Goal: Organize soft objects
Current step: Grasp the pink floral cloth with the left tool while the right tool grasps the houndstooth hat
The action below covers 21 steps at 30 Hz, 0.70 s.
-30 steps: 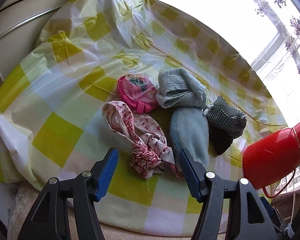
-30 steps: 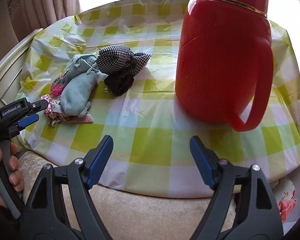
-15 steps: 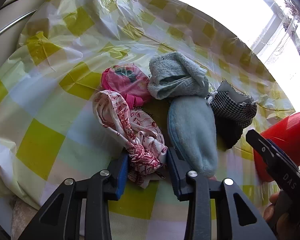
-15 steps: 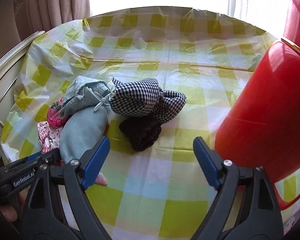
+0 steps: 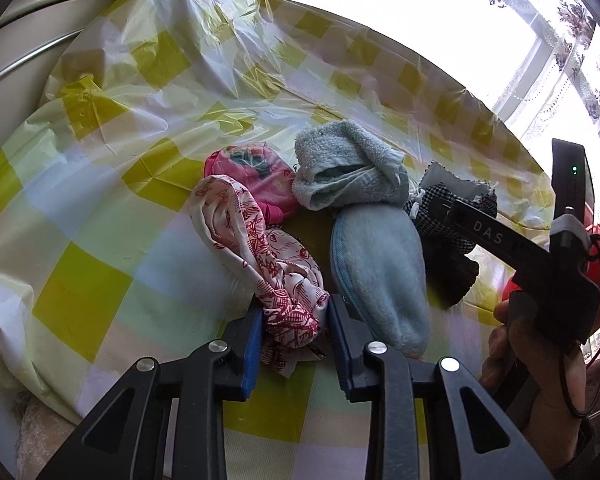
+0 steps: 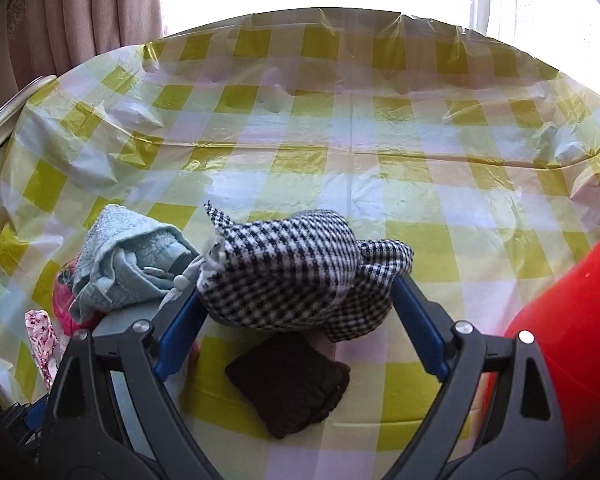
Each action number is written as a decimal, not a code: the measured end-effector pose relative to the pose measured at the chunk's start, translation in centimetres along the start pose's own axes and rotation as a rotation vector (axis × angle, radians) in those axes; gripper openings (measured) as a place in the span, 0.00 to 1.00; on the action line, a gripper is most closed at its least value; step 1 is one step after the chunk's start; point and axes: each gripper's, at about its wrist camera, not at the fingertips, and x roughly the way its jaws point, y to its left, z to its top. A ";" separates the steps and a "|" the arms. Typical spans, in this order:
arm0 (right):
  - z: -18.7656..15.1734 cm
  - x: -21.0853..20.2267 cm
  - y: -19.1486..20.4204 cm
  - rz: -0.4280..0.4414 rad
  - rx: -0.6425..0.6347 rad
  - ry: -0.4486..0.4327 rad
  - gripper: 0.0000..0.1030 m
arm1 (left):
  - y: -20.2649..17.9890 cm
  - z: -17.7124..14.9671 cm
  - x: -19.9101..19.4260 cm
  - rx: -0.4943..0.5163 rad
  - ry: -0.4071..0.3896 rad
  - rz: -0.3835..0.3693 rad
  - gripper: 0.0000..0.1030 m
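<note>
Pick-up is the step in hand, on both sides at once. The left hand-held gripper (image 5: 296, 332) is closing its jaws on the near end of the red-print cloth (image 5: 260, 248), and the blue pads already pinch the bunched fabric between them. That cloth lies near the front edge of the tabletop (image 6: 340, 128), toward its left side, with the rest of it trailing away from the jaws.

The right hand-held gripper (image 6: 300, 320) stands wide, one jaw on either side of the checked cloth (image 6: 292, 272). Its pads look to be at the cloth's flanks without squeezing it yet. A dark knit piece (image 6: 292, 388) sits just in front of the checked one, between the gripper's arms.

I'd say the next move for the left is a clean lift, slow enough for the loose tail to follow without snagging. The right has to close first, and it should take the checked cloth alone.

Crowding is the trouble. The blue sock (image 5: 380, 276) lies right beside the left jaw, touching the red-print cloth or nearly so, and the blue towel (image 5: 344, 172) and pink bundle (image 5: 252, 176) press in behind. Any of them could drag along. The red jug (image 6: 572, 340) stands close on the right, leaving that hand little room to swing. The plastic check cover is wrinkled and may shift.
</note>
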 end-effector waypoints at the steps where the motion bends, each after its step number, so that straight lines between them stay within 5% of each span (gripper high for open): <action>1: 0.0 0.3 -0.2 0.010 0.008 0.001 0.67 | -0.1 0.0 0.0 0.003 -0.005 -0.002 0.30; 2: -0.1 0.5 -0.4 0.020 0.016 0.008 0.46 | -0.1 0.0 -0.1 0.005 -0.009 -0.002 0.30; 3: -0.1 0.8 -0.6 0.031 0.024 0.014 0.39 | -0.1 0.0 -0.2 0.006 -0.012 -0.004 0.29; 7: -0.3 0.1 -0.8 0.052 0.025 -0.027 0.30 | -0.3 0.1 -0.8 0.011 -0.052 -0.006 0.28; 21: -2.2 -8.5 -0.4 0.047 0.033 -0.238 0.28 | -1.2 -0.2 -4.7 0.046 -0.251 0.033 0.28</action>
